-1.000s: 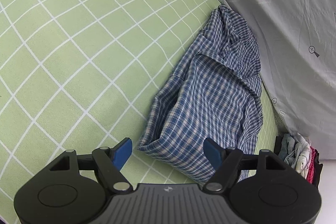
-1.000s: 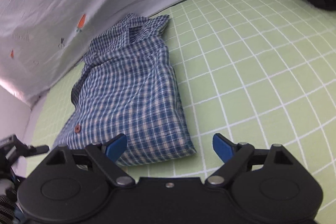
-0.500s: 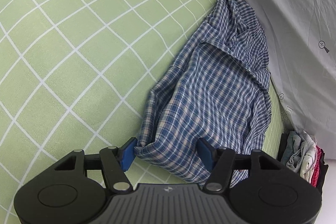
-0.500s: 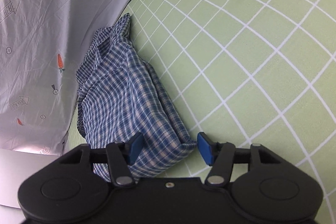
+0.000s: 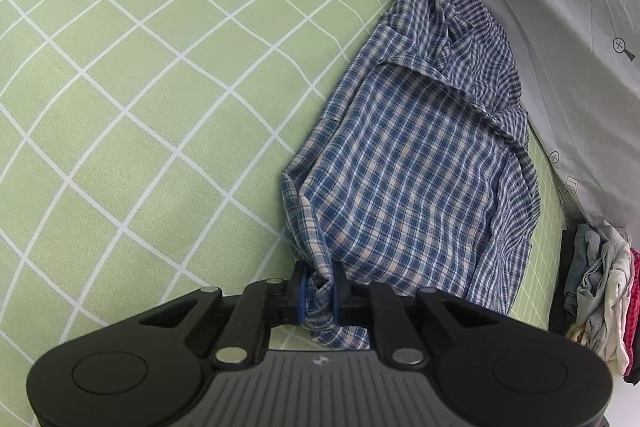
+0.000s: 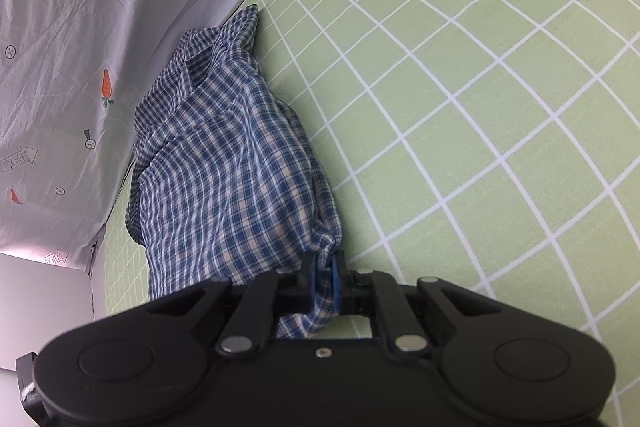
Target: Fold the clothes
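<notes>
The blue checked shirt (image 5: 404, 187) lies on the green gridded bed sheet (image 5: 140, 87), already narrowed into a long bundle, with its collar end far from both claws and up against a grey printed cloth (image 5: 560, 7) that borders the sheet. Its long axis runs straight away from the claws. The left claw (image 5: 318, 293) is clenched on the near left corner of the shirt's bottom edge, and the right claw (image 6: 322, 281) is clenched on the near right corner, so each hand has its own side and neither is the nearer. Since the collar lies directly ahead, any fold would likely carry the gripped edge forward along that axis. The grey cloth rises right behind the collar and leaves little room there. A pile of other clothes (image 5: 600, 287) sits off to the right, well apart from the shirt.
</notes>
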